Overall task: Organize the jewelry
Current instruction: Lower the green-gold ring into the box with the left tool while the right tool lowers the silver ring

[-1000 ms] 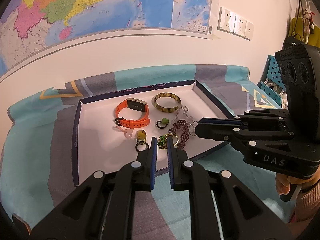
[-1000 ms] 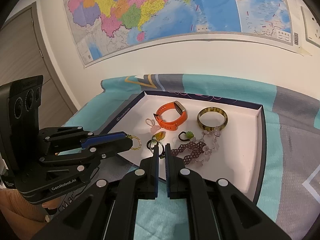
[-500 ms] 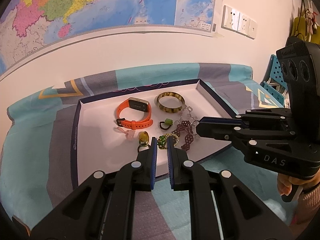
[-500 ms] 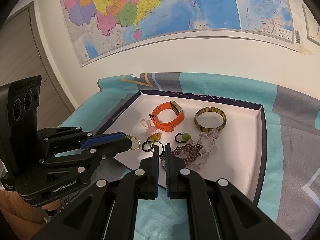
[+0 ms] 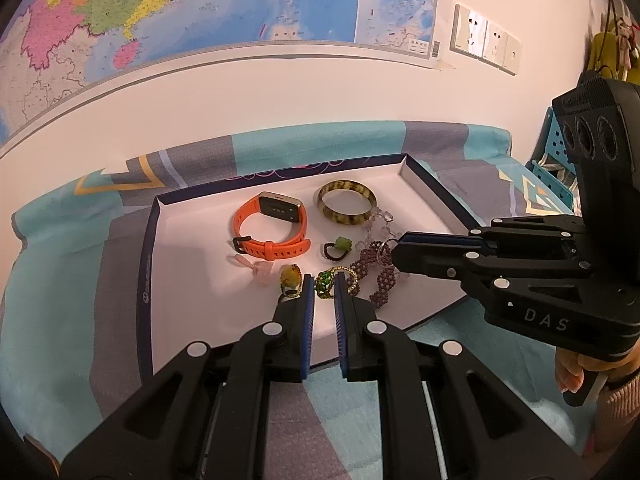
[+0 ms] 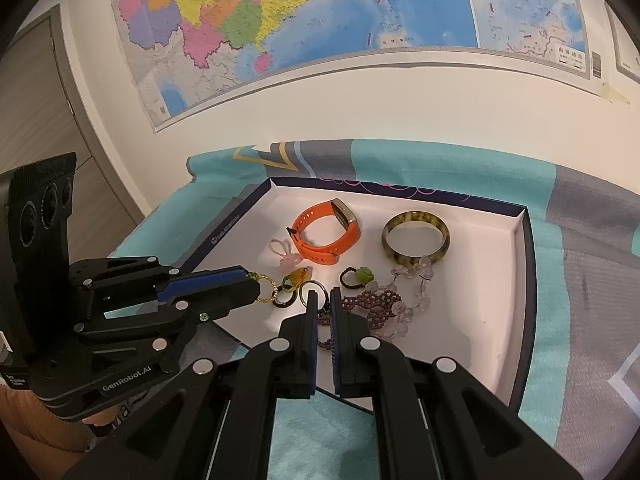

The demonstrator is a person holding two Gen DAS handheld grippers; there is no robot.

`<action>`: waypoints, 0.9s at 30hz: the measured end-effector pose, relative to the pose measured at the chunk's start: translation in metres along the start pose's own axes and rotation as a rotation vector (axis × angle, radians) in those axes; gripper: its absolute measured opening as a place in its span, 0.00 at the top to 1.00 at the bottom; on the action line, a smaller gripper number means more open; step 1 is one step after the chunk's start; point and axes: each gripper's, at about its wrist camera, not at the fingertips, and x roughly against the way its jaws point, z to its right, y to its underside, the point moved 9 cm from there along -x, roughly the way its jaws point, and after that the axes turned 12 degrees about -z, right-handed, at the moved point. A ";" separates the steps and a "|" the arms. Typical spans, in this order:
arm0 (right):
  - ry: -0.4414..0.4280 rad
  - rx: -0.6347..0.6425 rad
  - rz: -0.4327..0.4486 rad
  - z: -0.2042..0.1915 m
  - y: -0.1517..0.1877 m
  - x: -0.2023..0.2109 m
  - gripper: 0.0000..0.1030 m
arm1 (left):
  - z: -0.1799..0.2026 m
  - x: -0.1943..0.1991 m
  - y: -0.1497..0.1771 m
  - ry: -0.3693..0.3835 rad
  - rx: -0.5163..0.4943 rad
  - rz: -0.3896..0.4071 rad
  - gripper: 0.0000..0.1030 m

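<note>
Tangling threatens you: left gripper (image 5: 324, 285) clamps the gold-and-green beaded ring (image 5: 334, 280), right gripper (image 6: 325, 298) pinches the silver key ring (image 6: 316, 294) on the purple beaded bracelet (image 5: 374, 270) in the tray (image 5: 149, 280), so pulling could drag neighbours.

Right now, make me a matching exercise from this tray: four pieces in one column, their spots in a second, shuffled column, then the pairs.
Pieces
1. orange watch
2. mottled bangle
3. gold bead ring
4. purple bead bracelet

Spots
A. between the left gripper's fingertips
B. far right part of the white tray
C. far middle of the tray, left of the bangle
D. its metal loop at the right gripper's fingertips

Pairs: 1-C, 2-B, 3-A, 4-D
</note>
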 end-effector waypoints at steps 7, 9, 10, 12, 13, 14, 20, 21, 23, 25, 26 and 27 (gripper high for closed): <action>-0.001 -0.009 -0.012 0.003 0.001 -0.005 0.96 | -0.002 -0.006 0.000 -0.003 0.004 -0.008 0.90; 0.000 -0.010 -0.013 0.004 0.001 -0.006 0.96 | -0.003 -0.008 -0.001 -0.004 0.008 -0.012 0.90; -0.001 -0.011 -0.014 0.004 0.001 -0.006 0.96 | -0.003 -0.009 -0.001 -0.005 0.008 -0.013 0.90; 0.000 -0.011 -0.014 0.004 0.001 -0.007 0.96 | -0.003 -0.011 -0.002 -0.007 0.010 -0.016 0.90; 0.000 -0.012 -0.015 0.004 0.001 -0.007 0.96 | -0.003 -0.011 -0.002 -0.007 0.010 -0.016 0.90; 0.000 -0.013 -0.016 0.005 0.000 -0.008 0.96 | -0.004 -0.012 -0.002 -0.009 0.011 -0.018 0.90; 0.006 -0.017 -0.027 0.007 -0.001 -0.013 0.96 | -0.005 -0.018 -0.002 -0.014 0.018 -0.031 0.90; 0.007 -0.018 -0.029 0.007 -0.001 -0.014 0.96 | -0.006 -0.019 -0.001 -0.014 0.020 -0.033 0.90; 0.004 -0.021 -0.033 0.008 0.000 -0.016 0.96 | -0.007 -0.021 -0.001 -0.013 0.023 -0.037 0.90; 0.004 -0.023 -0.038 0.008 0.000 -0.017 0.96 | -0.007 -0.023 -0.001 -0.014 0.023 -0.041 0.90; 0.003 -0.024 -0.039 0.008 0.000 -0.018 0.96 | -0.007 -0.023 -0.001 -0.015 0.024 -0.041 0.90; 0.004 -0.024 -0.040 0.008 0.000 -0.018 0.96 | -0.007 -0.024 -0.001 -0.015 0.025 -0.042 0.90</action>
